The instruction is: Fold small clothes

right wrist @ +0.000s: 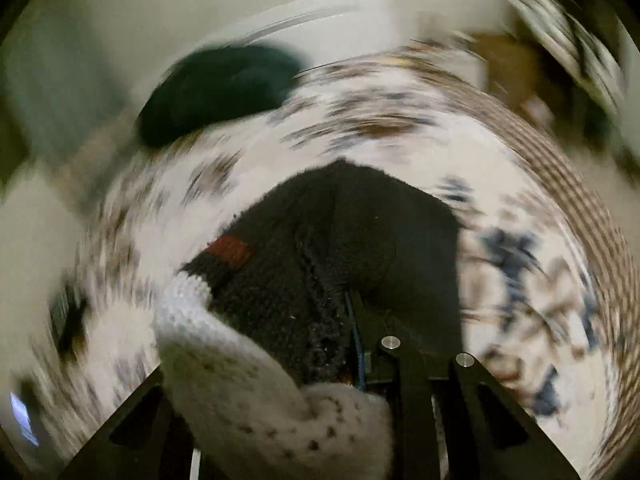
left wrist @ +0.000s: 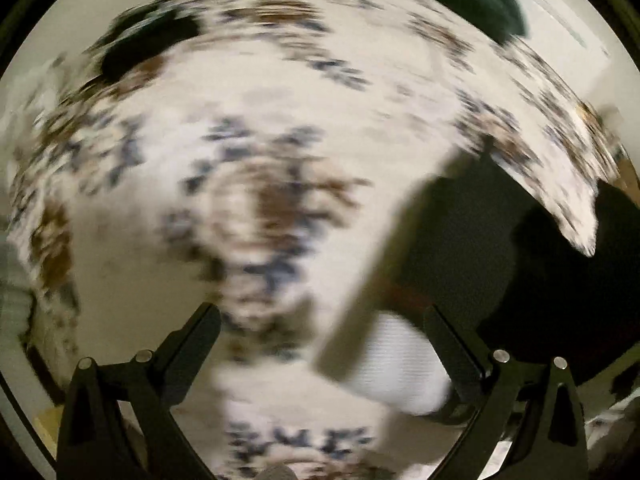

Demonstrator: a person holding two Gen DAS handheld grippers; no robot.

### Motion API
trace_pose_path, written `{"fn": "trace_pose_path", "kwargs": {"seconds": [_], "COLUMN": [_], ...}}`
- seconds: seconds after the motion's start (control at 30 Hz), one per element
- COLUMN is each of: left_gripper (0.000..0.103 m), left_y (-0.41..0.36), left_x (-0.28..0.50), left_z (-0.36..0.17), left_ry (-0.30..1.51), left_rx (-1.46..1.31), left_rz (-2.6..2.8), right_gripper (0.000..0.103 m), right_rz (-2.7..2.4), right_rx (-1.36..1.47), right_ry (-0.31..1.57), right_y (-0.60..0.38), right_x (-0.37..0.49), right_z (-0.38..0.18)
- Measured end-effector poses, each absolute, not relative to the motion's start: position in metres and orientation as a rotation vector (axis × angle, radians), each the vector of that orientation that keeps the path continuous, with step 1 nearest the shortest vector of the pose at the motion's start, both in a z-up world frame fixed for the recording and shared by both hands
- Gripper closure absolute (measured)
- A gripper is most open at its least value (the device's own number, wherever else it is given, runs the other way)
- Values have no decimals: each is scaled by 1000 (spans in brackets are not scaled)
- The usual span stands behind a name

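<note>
1. The right gripper (right wrist: 320, 360) sits at the bottom centre of the right wrist view, its jaws drawn close together and pinching a knitted black-and-white garment (right wrist: 280, 280); the figures settle at a narrow gap, and the cloth is plainly between the fingers.
2. That garment fills the lower middle of the right wrist view: a black body with a small red patch (right wrist: 231, 249) on its left side, and a white speckled cuff or hem (right wrist: 256, 392) drooping across the bottom left.
3. The left gripper (left wrist: 320, 344) shows at the bottom of the left wrist view with its jaws standing wide apart. Nothing is pressed between them, though a white ribbed edge of the garment (left wrist: 400, 364) lies in the gap near the right finger.
4. In the left wrist view the garment's black part (left wrist: 460, 248) occupies the lower right.
5. Beneath everything lies a white patterned cover (left wrist: 280, 184) with blue and brown motifs, heavily blurred.
6. A dark green bundle (right wrist: 216, 92) rests at the upper left of the right wrist view, probably another piece of clothing; blur hides its form.
</note>
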State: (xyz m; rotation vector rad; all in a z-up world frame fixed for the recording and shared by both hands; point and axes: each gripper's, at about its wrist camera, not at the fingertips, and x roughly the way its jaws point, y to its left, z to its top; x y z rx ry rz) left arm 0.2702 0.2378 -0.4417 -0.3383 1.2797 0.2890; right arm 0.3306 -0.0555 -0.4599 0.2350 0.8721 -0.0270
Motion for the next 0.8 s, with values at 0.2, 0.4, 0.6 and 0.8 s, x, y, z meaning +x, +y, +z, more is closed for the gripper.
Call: {"fn": "trace_pose_path", "kwargs": {"seconds": [0.2, 0.4, 0.6, 0.8], "left_gripper": [0, 0, 0, 0], "left_y": [290, 297, 274, 230], "left_x": [236, 222, 243, 273], "left_z": [-453, -452, -434, -436], "left_ry": [1306, 1314, 1280, 1304], "left_rx": [-424, -490, -580, -731], "left_rz": [414, 392, 246, 86], "right_gripper": [80, 58, 22, 17], "right_rz": [171, 247, 545, 411], "right_rx": [-279, -411, 154, 511], "right_ry": [972, 1053, 1227, 1280], "right_y": [129, 158, 76, -44], "right_x": [309, 285, 284, 277], "right_z": [-541, -567, -507, -485]}}
